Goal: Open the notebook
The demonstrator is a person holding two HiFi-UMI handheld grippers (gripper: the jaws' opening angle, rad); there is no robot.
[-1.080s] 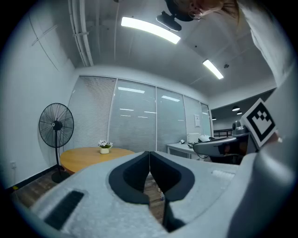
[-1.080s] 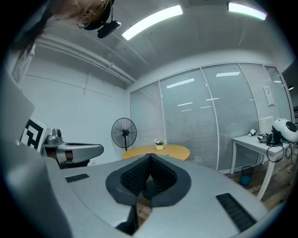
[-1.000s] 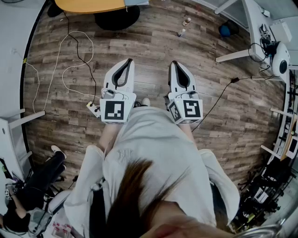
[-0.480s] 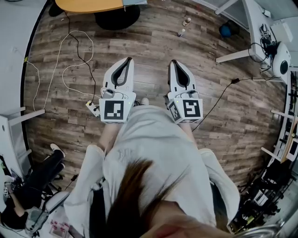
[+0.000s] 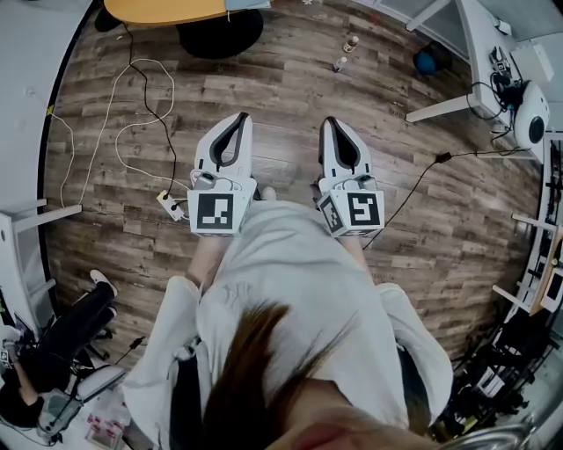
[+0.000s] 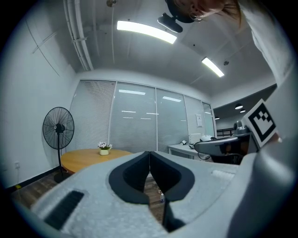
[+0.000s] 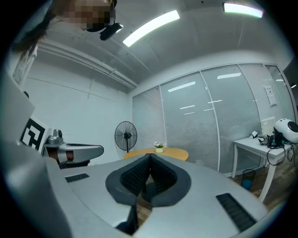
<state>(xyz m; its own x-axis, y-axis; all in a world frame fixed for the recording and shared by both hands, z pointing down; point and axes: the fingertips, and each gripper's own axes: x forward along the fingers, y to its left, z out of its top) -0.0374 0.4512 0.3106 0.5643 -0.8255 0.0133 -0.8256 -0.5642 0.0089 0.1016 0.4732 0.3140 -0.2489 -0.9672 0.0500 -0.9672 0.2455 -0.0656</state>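
Note:
No notebook shows in any view. In the head view my left gripper [image 5: 244, 115] and right gripper [image 5: 330, 119] are held side by side, level, over the wooden floor in front of the person's white shirt. Both are shut with nothing between the jaws. In the left gripper view the dark pads of the left gripper [image 6: 149, 152] meet at the tip. The right gripper view shows the same for the right gripper [image 7: 150, 155]. Both point toward a round wooden table [image 5: 167, 9] ahead, which carries a small flower pot [image 6: 104, 148].
A standing fan [image 6: 58, 128] is left of the round table. White cables [image 5: 132, 114] and two small bottles [image 5: 350, 42] lie on the floor. A white desk [image 5: 479, 44] with equipment stands at the right. Another person sits at the lower left [image 5: 62, 352].
The floor and the seated person have slid slightly down the head view as the person carrying the grippers stepped toward the round table. Both grippers stayed shut, side by side.

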